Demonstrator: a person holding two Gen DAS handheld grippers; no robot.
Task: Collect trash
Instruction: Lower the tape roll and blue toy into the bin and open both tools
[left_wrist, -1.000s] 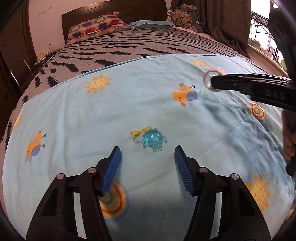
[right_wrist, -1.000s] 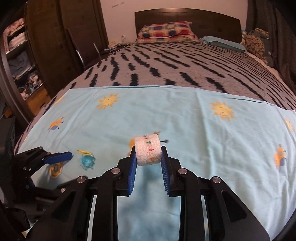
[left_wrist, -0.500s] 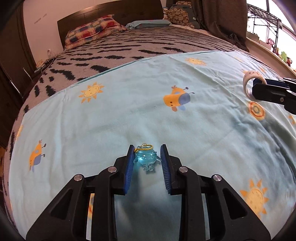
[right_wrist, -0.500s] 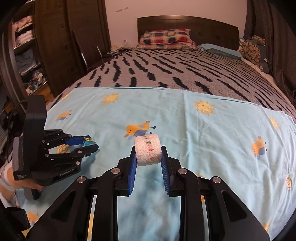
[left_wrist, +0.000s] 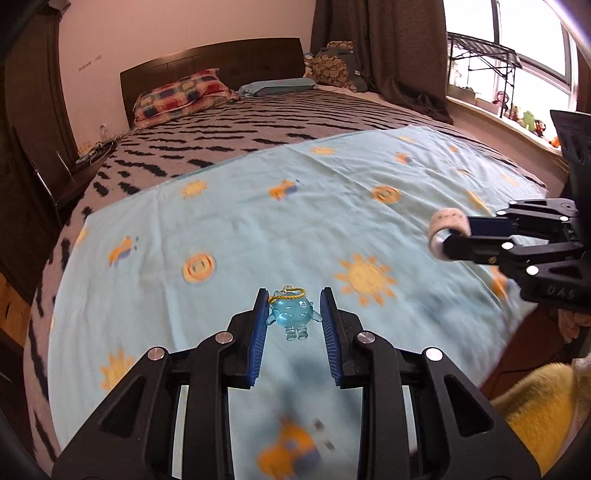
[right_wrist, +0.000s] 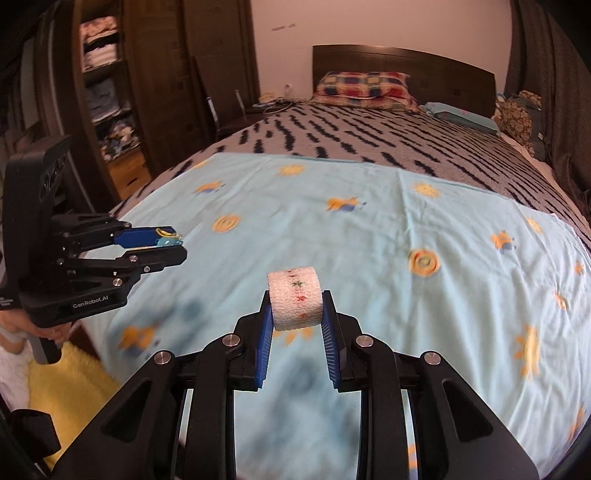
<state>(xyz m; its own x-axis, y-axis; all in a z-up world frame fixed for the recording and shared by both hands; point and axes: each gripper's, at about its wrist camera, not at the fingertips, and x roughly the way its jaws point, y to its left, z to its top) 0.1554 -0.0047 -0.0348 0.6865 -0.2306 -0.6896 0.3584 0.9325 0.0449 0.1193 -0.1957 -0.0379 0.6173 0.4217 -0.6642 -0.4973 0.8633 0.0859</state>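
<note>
My left gripper (left_wrist: 294, 308) is shut on a small clear blue plastic figure (left_wrist: 293, 316) with a yellow cord loop, held up above the light blue blanket (left_wrist: 258, 229). The right wrist view shows the same left gripper (right_wrist: 177, 242) at the left with the blue figure (right_wrist: 168, 242) between its pads. My right gripper (right_wrist: 294, 308) is shut on a white tape roll (right_wrist: 294, 301) printed with small red and green marks. That right gripper (left_wrist: 445, 236) also appears at the right of the left wrist view, carrying the tape roll (left_wrist: 447, 225).
The blanket with suns and cartoon figures covers the near half of a bed with a zebra-striped cover (right_wrist: 388, 136). A checked pillow (right_wrist: 364, 86) lies by the dark headboard. Wardrobe shelves (right_wrist: 99, 92) stand at the left. Something yellow and fluffy (right_wrist: 70, 380) lies below the bed's near edge.
The left gripper closed on the blue figure and lifted it off the blanket. Both grippers drew back toward the near edge of the bed, and the right one kept the tape roll.
</note>
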